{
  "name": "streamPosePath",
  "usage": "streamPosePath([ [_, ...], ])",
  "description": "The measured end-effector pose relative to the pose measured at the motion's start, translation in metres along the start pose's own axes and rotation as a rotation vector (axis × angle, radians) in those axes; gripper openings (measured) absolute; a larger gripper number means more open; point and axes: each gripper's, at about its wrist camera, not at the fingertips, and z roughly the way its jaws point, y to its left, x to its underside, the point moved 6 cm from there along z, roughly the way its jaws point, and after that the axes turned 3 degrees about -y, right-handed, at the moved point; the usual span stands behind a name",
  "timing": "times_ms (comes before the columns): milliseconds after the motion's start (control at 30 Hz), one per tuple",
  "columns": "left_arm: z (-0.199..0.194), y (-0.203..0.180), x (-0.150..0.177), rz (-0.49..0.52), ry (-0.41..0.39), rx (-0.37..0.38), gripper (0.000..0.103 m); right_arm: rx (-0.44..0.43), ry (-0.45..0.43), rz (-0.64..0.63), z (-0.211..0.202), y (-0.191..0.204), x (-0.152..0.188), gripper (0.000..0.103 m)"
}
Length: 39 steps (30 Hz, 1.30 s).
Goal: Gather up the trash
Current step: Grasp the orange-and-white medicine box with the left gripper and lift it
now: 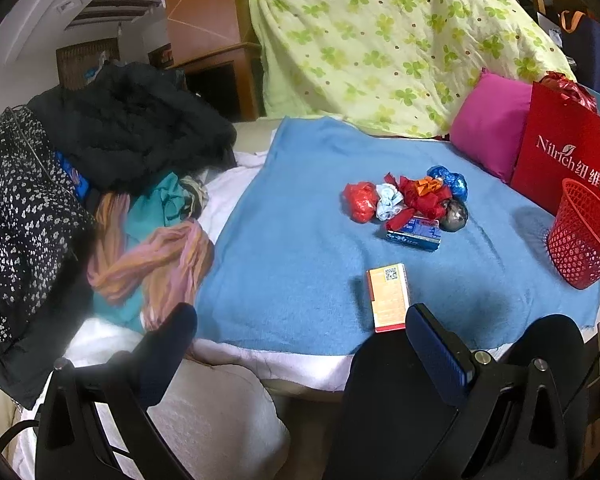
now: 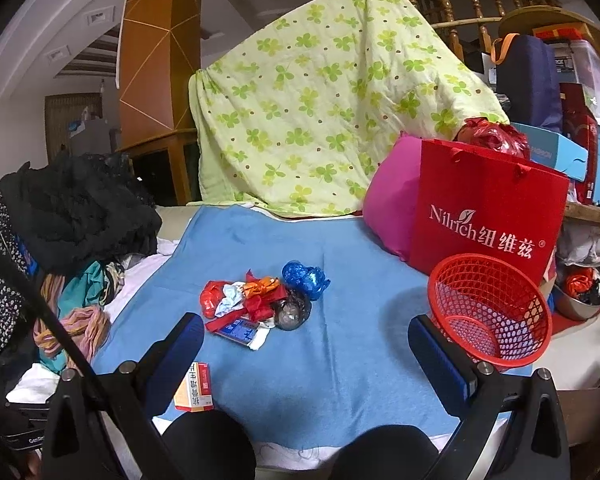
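The left gripper (image 1: 300,320) hangs over the near edge of the blue blanket (image 1: 292,240) with its fingers spread wide and nothing between them. Just ahead of its right finger (image 1: 436,344) lies a small orange and white box (image 1: 389,297), flat on the blanket, its near end close to the fingertip but not caught by it.

The right gripper (image 2: 306,330) is spread wide too and holds nothing. The same box (image 2: 196,388) shows partly behind its left finger (image 2: 176,352), at the near edge of the blanket (image 2: 340,360). Beside the right finger (image 2: 440,352), and seeming to touch it, a red mesh basket (image 2: 488,308) lies tipped toward the camera, its mouth open.

Farther on, in the middle of the blanket, sits the heap of trash (image 1: 408,204): a red crumpled wrapper (image 1: 360,200), a white wad (image 1: 388,200), red and orange scraps, a blue foil ball (image 1: 452,182), a dark grey ball (image 1: 454,216) and a flat blue carton (image 1: 414,234) at the near side. The heap is well apart from both grippers.

Behind the basket stands a red paper bag (image 2: 488,216), with a pink pillow (image 2: 392,204) leaning next to it. A pile of clothes (image 1: 100,168) fills the left side. At the back a green flowered quilt (image 2: 320,100) hangs draped.
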Motion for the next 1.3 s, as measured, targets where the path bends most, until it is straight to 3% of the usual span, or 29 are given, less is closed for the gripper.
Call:
streamPosePath([
  [433,0.024,-0.006,0.006,0.007,0.049,0.002,0.103,-0.017,0.045,-0.016,0.027,0.006,0.008,0.103],
  [567,0.048,-0.013,0.01,0.01,0.099,0.048,0.103,-0.042,0.057,-0.033,0.049,0.01,0.01,0.103],
  [700,0.089,-0.027,0.024,-0.021,0.217,0.181,0.103,-0.086,0.091,-0.046,0.098,0.009,0.017,0.103],
  [833,0.123,-0.041,0.033,-0.048,0.289,0.251,0.103,-0.126,0.209,0.002,0.167,-0.004,0.035,0.103],
  [933,0.139,-0.054,0.03,-0.067,0.311,0.301,0.103,-0.178,0.31,0.076,0.216,-0.013,0.048,0.091],
  [1000,0.151,-0.062,0.027,-0.07,0.326,0.311,0.103,-0.201,0.368,0.141,0.245,-0.018,0.055,0.075],
  [1133,0.176,-0.076,0.026,-0.077,0.383,0.324,0.102,-0.257,0.425,0.25,0.29,-0.021,0.061,0.073],
  [1200,0.188,-0.08,0.03,-0.091,0.423,0.339,0.097,-0.275,0.45,0.289,0.313,-0.019,0.063,0.073],
  [1300,0.198,-0.087,0.033,-0.09,0.464,0.36,0.08,-0.277,0.496,0.311,0.342,-0.015,0.071,0.073],
])
